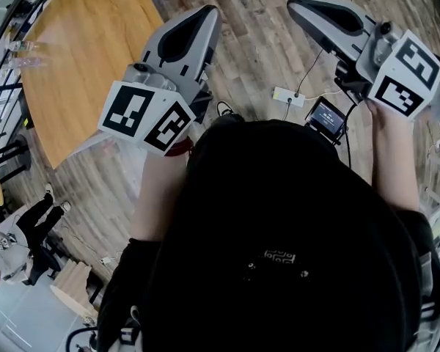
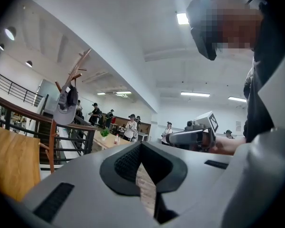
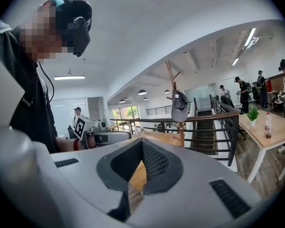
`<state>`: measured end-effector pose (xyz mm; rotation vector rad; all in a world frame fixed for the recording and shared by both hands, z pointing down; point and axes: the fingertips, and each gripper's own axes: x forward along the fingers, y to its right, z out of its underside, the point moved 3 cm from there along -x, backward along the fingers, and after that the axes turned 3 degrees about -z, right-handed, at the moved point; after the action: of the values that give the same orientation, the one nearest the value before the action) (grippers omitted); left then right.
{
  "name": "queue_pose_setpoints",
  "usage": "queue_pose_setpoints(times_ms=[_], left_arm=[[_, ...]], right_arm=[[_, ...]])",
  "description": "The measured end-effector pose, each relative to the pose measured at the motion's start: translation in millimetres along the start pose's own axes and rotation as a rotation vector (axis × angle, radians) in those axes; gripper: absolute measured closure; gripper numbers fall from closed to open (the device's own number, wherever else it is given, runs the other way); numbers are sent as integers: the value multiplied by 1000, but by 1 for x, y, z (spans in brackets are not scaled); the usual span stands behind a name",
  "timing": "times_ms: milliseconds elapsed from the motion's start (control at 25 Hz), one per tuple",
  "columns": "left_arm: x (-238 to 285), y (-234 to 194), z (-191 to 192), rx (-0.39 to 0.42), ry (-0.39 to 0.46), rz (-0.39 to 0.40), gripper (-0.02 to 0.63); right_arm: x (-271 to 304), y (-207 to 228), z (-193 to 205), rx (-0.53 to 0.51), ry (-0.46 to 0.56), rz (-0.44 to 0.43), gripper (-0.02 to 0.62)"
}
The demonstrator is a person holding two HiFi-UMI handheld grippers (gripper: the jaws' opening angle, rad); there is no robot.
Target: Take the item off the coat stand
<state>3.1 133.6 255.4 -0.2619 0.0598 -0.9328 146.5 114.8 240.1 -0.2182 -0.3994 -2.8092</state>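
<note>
Far ahead by railing (image 3: pixel 218 118): grey cap (image 3: pixel 179 106) hangs on upper peg of wooden coat stand (image 3: pixel 182 133), well apart from both tools. Left tool (image 2: pixel 141 163) closed, empty. Right tool (image 3: pixel 140 161) closed, empty. Cap small in view, so guess: light, soft fabric, stiffer brim. Pinch brim edge and lift clear of peg; stand may wobble.

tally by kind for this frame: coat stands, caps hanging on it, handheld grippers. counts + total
coat stand: 1
grey cap: 1
grippers: 2 (left gripper, right gripper; both tongs shut, nothing held)
total: 4
</note>
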Motion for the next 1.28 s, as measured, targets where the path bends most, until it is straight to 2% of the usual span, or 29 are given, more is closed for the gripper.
queue_pose_setpoints(times_ms=[360,640,960,1280], left_arm=[[-13,-68,-20,-20,12,9,601],[-35,-105,-16,-7,12,-4,601],[-46,-113,-11,-28,20,-36,601],[-41,-109,-5,-13,13,-58,601]], right_arm=[[67,7,-27,-10,-40,7,577],[111,2,-32,-22,-38,-2,578],[129,-5,-35,-40,-63,-39,577],[123,6,-29,-30,-57,-63,577]])
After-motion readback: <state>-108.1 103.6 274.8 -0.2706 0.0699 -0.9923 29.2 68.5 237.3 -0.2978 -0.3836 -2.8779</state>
